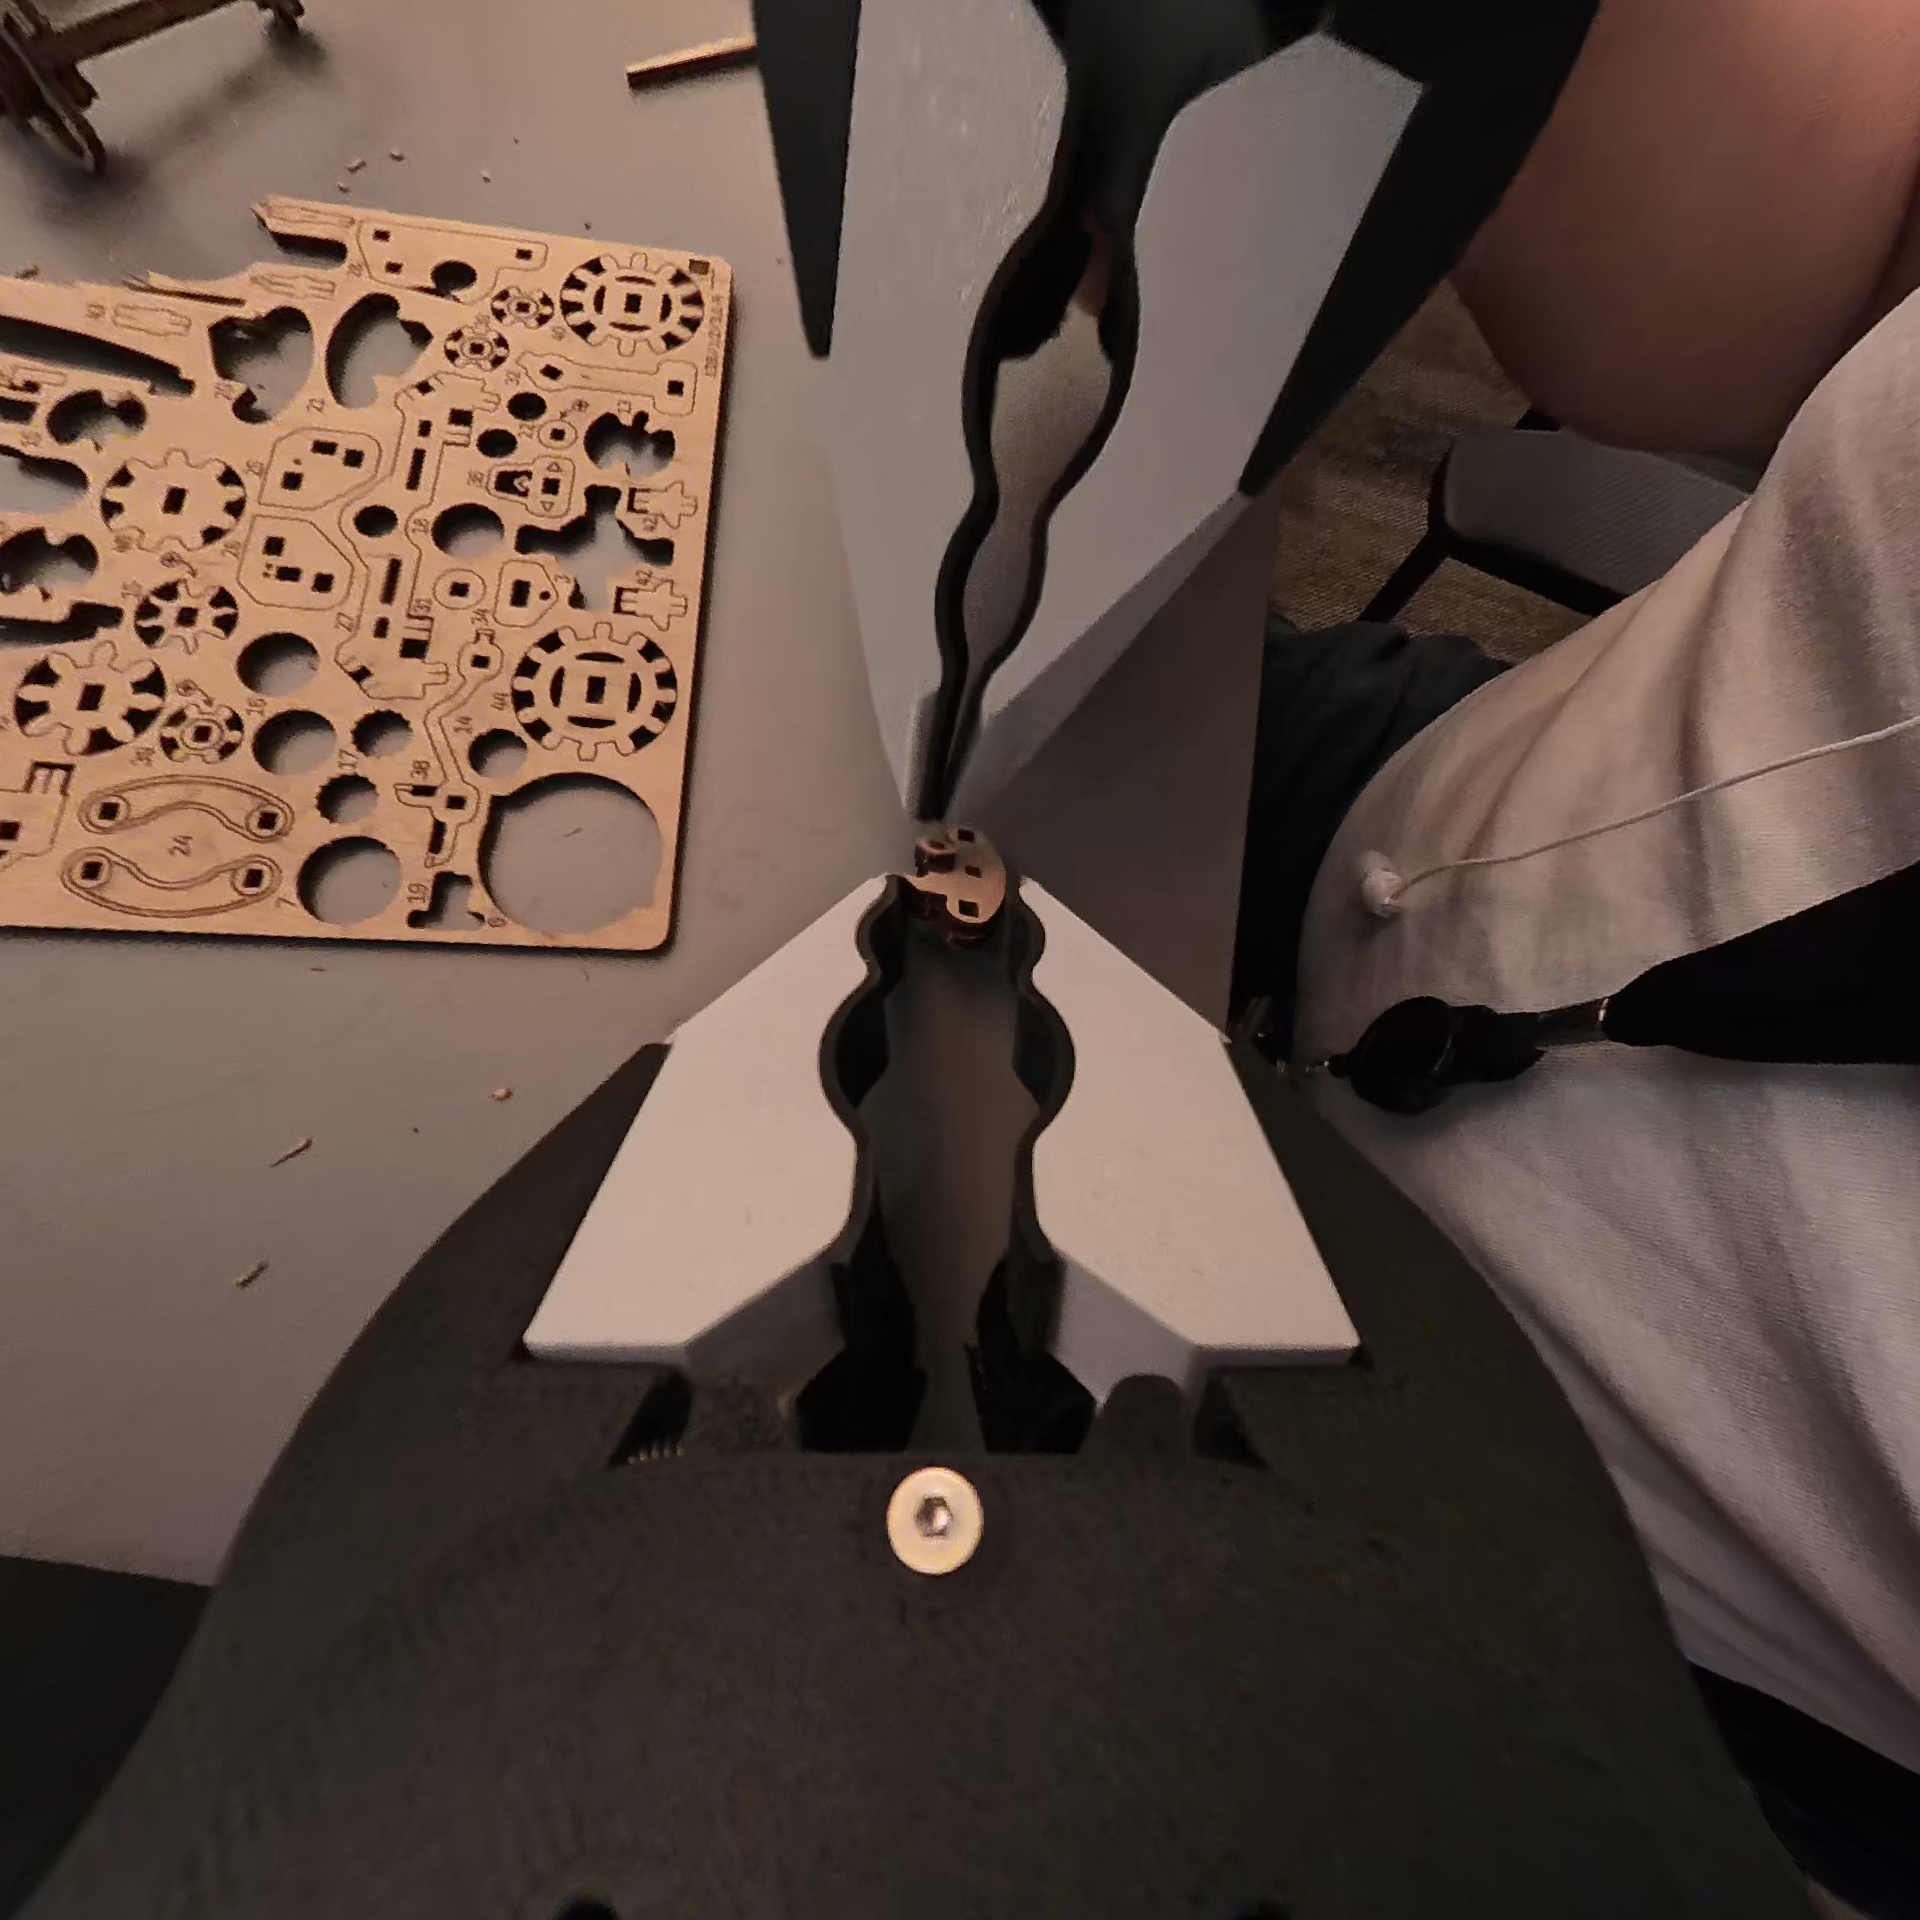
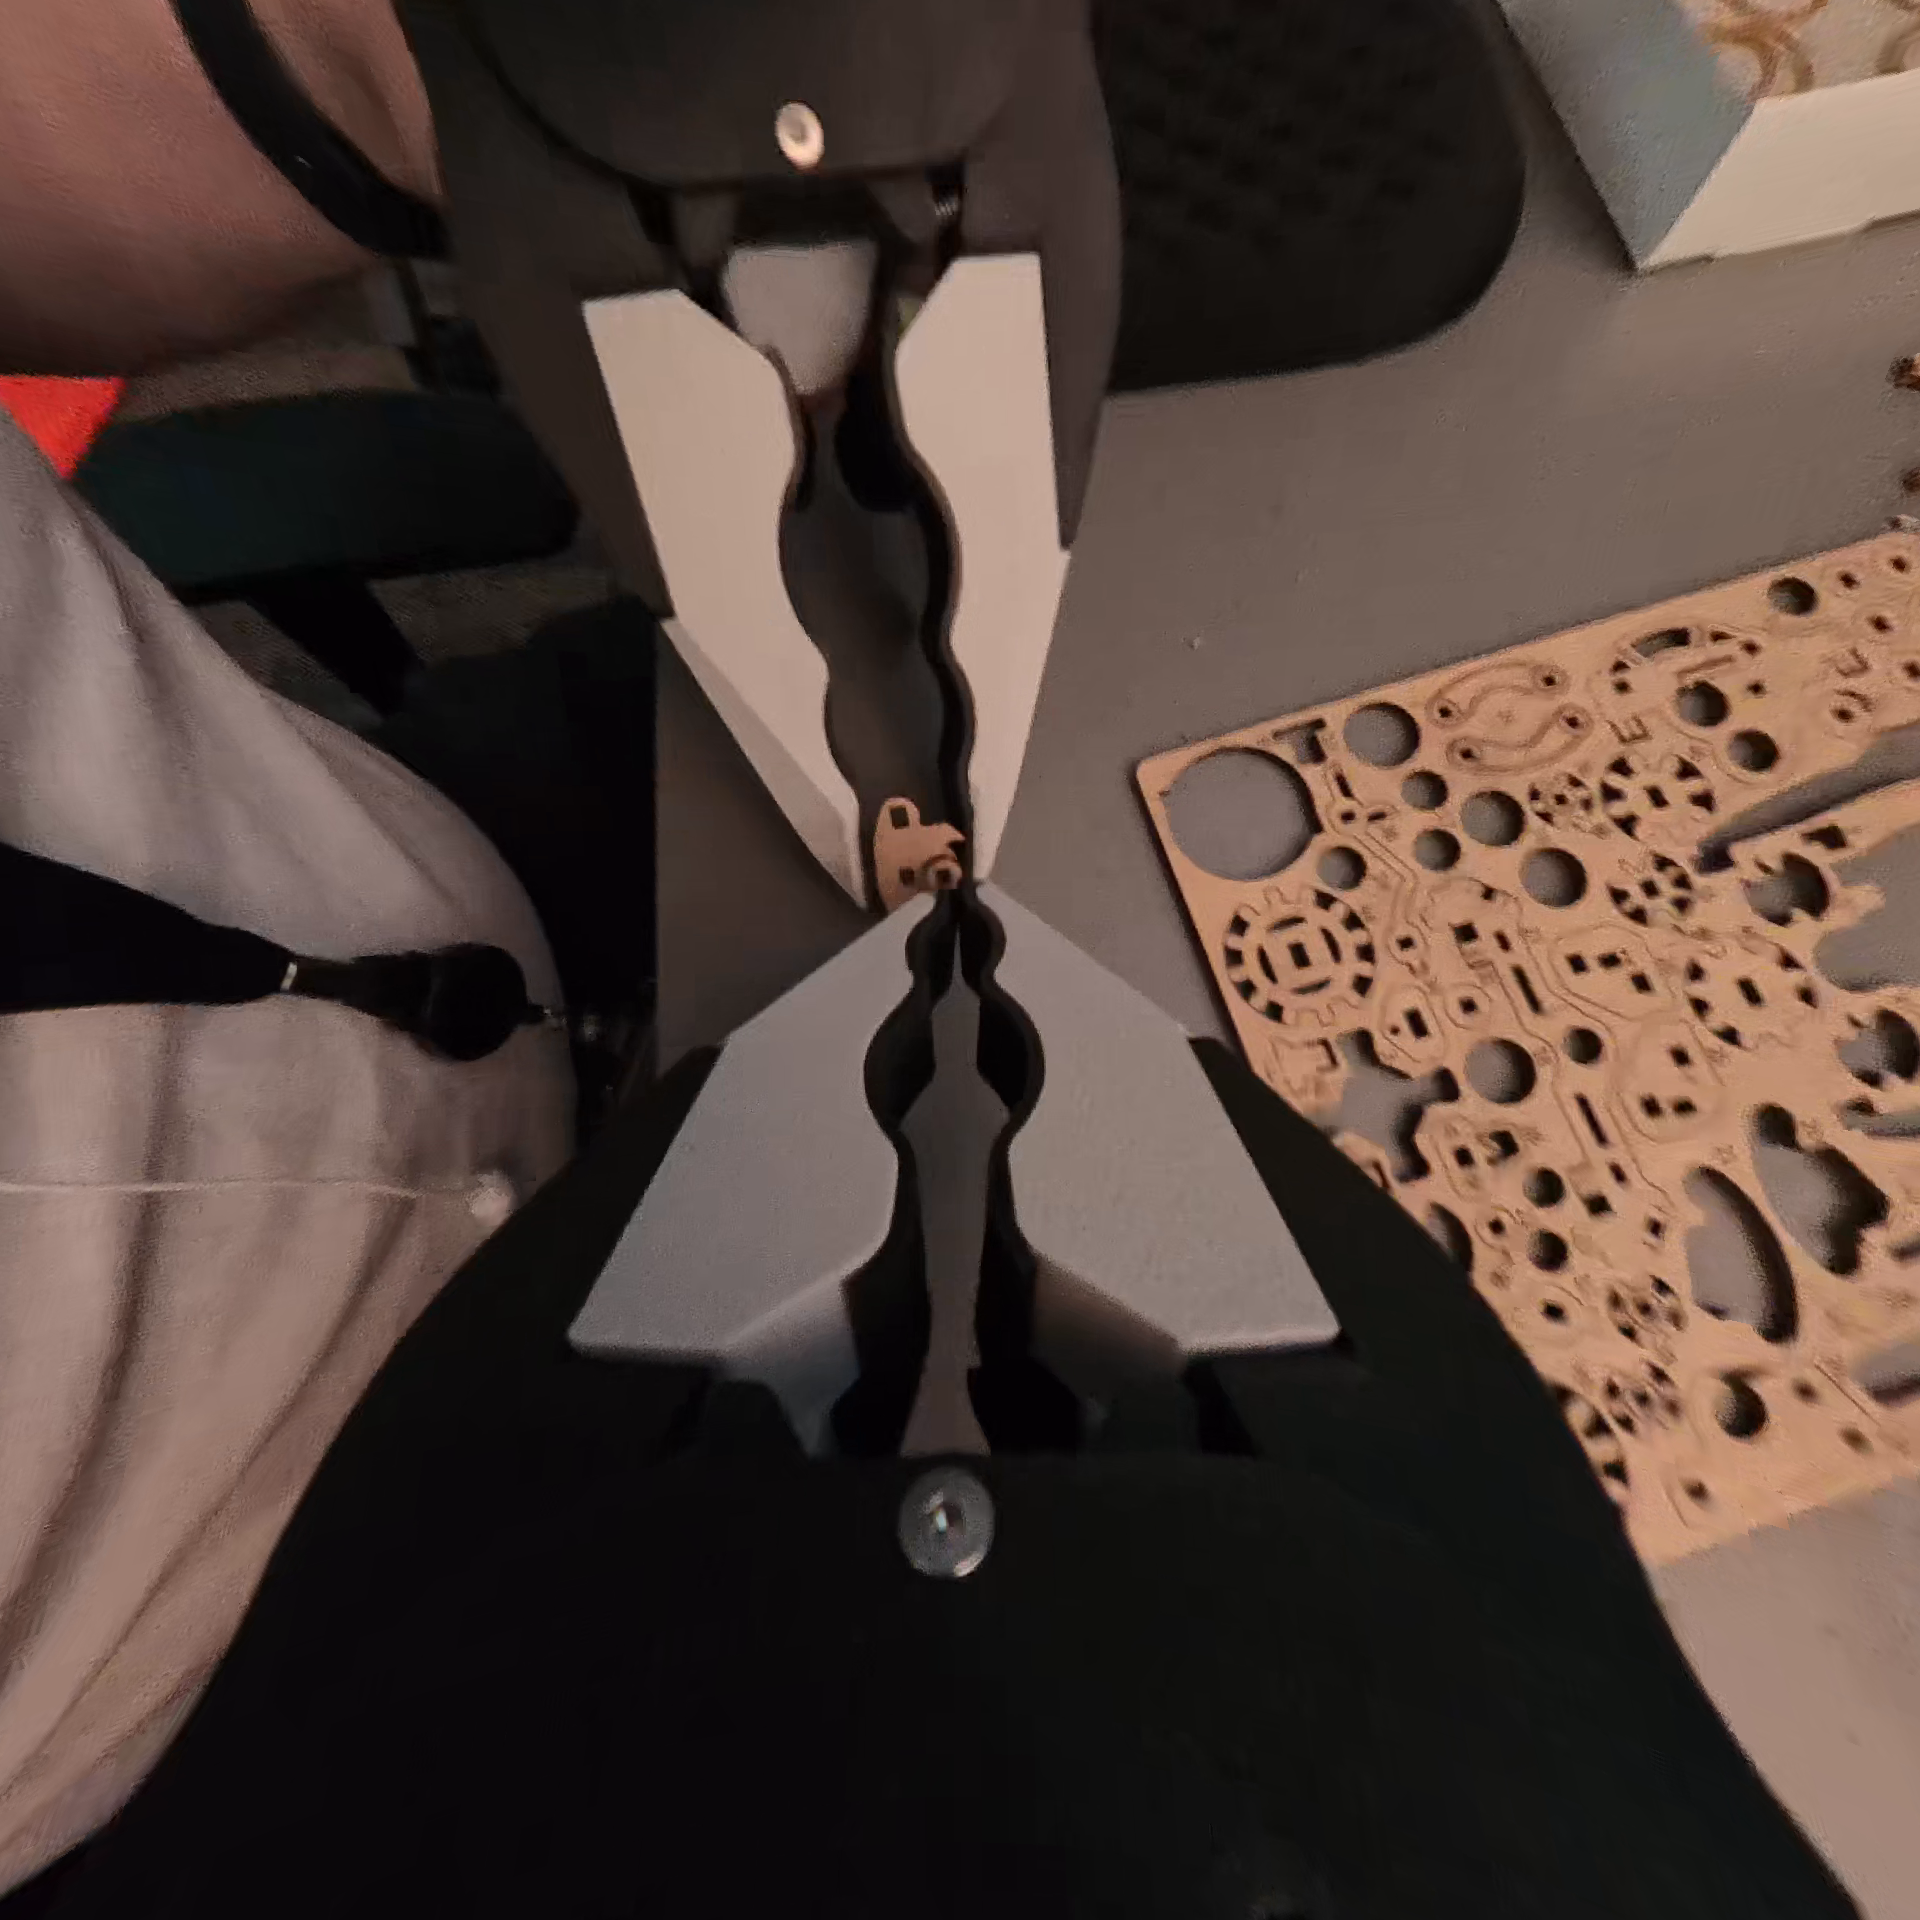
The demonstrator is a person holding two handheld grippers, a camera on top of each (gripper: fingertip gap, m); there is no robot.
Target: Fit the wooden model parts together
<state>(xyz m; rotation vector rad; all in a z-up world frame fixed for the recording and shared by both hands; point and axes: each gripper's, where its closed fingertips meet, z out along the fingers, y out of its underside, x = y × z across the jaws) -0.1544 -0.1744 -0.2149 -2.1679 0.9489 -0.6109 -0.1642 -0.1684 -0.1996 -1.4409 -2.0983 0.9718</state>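
Wooden model parts (image 1: 954, 883), tiny and thin, are sitting at frame centre, well right of the punched plywood sheet (image 1: 343, 582) lying at left. Left gripper (image 1: 951, 902) is clenching the flat slotted plate; right gripper (image 2: 954, 896) is pinching a small peg. Light, stiff and likely brittle, so gripping the edges seems wisest.

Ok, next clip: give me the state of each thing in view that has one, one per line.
Left tongs: shut on the small wooden assembly, held at the fingertips.
Right tongs: shut, tips meeting the assembly from the opposite side.
Small wooden assembly: held off the table between the two tongs.
Plywood parts sheet: flat on the grey table, many parts already punched out.
Wood splinters: loose on the table.
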